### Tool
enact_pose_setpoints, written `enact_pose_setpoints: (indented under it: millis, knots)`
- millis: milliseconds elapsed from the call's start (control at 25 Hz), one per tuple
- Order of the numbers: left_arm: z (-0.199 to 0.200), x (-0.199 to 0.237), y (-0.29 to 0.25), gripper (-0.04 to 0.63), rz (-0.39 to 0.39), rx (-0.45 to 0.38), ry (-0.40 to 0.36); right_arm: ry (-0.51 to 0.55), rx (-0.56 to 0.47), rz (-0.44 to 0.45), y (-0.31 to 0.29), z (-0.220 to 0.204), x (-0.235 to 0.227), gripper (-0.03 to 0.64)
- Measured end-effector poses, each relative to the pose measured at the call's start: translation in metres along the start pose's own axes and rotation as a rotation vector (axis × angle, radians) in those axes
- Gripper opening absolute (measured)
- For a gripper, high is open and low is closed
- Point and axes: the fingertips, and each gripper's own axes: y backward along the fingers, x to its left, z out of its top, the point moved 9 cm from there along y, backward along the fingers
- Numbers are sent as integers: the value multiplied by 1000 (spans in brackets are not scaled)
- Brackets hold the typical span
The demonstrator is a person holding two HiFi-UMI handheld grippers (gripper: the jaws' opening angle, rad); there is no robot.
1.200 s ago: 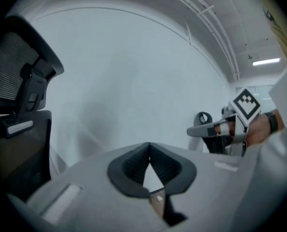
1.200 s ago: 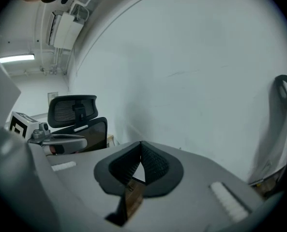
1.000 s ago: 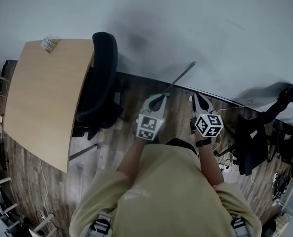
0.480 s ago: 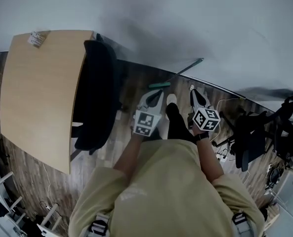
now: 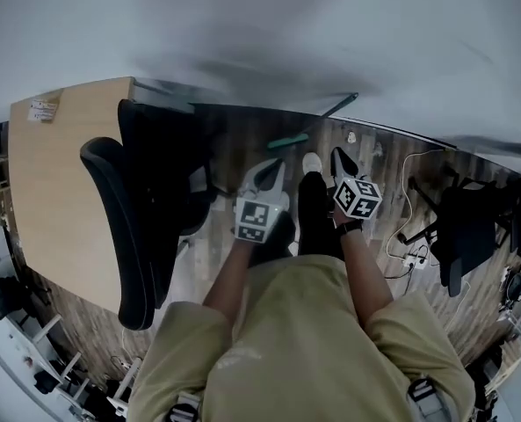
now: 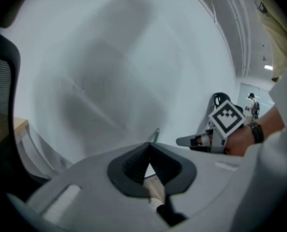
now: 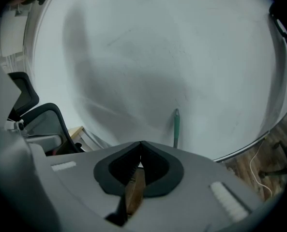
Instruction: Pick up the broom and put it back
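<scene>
Broom [image 5: 317, 121] leans on the wall [image 5: 242, 25], head on the floor [image 5: 379, 152], just ahead. Left gripper [image 5: 273, 167] and right gripper [image 5: 339, 155]: 2 clenched, empty. Risk: arriving with jaws closed nudges the handle and the broom slides down.

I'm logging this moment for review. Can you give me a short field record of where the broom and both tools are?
broom: leaning against the wall, green head on the wood floor, not held
left tool: shut, empty, short of the broom
right tool: shut, empty, short of the broom
nearby: black office chair and wooden desk, on the left tool's side
task stage: broom not yet picked up
</scene>
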Motion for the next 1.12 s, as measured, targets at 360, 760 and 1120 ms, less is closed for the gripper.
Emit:
enact_pose_setpoints:
  millis: [360, 760, 1120]
  knots:
    - [-50, -1, -78, 2, -36, 77, 17, -45, 72, -28, -60, -64, -61, 12]
    - [-94, 15, -135, 2, -38, 83, -16, -104, 63, 13, -131, -111, -118, 120]
    - [-108, 32, -150, 2, -11, 88, -31, -77, 10, 41, -211, -83, -146, 290]
